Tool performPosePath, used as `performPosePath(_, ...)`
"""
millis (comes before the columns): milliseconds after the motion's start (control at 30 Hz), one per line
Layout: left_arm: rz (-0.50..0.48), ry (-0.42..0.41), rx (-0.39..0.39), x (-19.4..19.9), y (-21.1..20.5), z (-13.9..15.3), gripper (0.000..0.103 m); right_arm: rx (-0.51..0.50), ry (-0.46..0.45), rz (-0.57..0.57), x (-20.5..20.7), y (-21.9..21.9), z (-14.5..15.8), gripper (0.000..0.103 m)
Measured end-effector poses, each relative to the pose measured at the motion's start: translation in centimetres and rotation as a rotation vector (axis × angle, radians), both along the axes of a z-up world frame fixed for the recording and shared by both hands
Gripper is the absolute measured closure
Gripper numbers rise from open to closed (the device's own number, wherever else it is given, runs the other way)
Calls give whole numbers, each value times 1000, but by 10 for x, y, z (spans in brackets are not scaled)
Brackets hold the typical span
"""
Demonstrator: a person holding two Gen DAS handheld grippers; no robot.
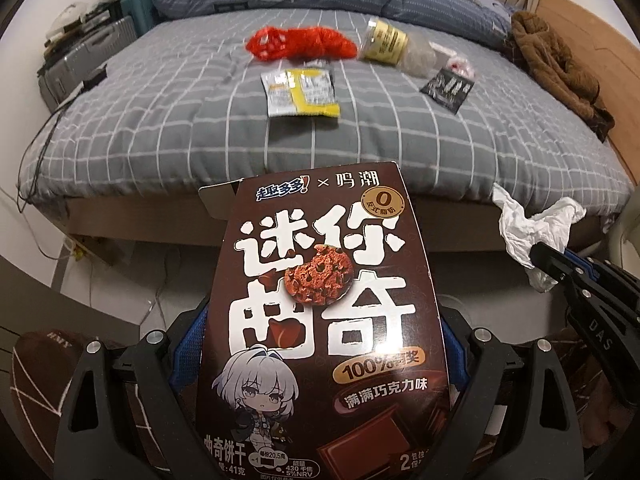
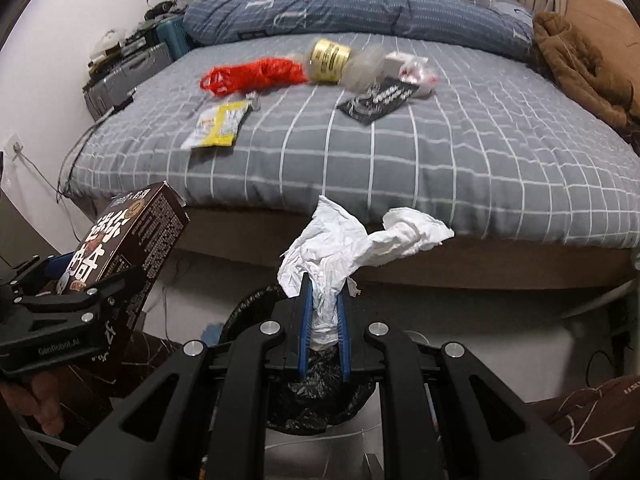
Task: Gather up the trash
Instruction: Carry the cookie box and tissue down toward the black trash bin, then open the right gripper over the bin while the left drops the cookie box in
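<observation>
Left gripper [image 1: 320,360] clamps the cookie box [image 1: 320,300], right gripper [image 2: 323,320] pinches a tissue [image 2: 340,248] above the bin [image 2: 320,400] (black-lined). Neither's dropped yet. Four-ish wrappers remain on the bed [image 2: 440,152] beyond the bin.

The bed [image 1: 160,120] carries a red bag [image 1: 300,42], yellow wrapper [image 1: 302,92], jar [image 1: 386,42] and black packet [image 1: 448,86] toward 12 o'clock.

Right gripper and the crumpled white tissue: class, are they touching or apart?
Touching. The right wrist view shows the right gripper with its blue pads pinched onto the lower part of the crumpled white tissue, no gap either side.
</observation>
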State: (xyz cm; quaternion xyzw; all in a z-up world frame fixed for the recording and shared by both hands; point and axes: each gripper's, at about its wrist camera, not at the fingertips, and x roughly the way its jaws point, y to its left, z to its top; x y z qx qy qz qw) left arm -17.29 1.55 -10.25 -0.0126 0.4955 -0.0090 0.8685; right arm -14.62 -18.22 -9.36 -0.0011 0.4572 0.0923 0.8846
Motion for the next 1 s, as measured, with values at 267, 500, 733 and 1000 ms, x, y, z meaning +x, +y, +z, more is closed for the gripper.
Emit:
performPosePath(267, 0, 46, -19, 8, 3, -31, 14, -25, 57, 7, 7, 8, -28, 92)
performPosePath(500, 4, 104, -25, 20, 7, -63, 14, 2, 134, 10, 16, 12, -59, 91)
performPosePath(733, 10, 163, -30, 35, 9, -92, 14, -14, 219, 26, 28, 22, -96, 91)
performPosePath(1000, 21, 207, -17, 48, 12, -115, 14, -20, 281, 49, 42, 34, -126, 91)
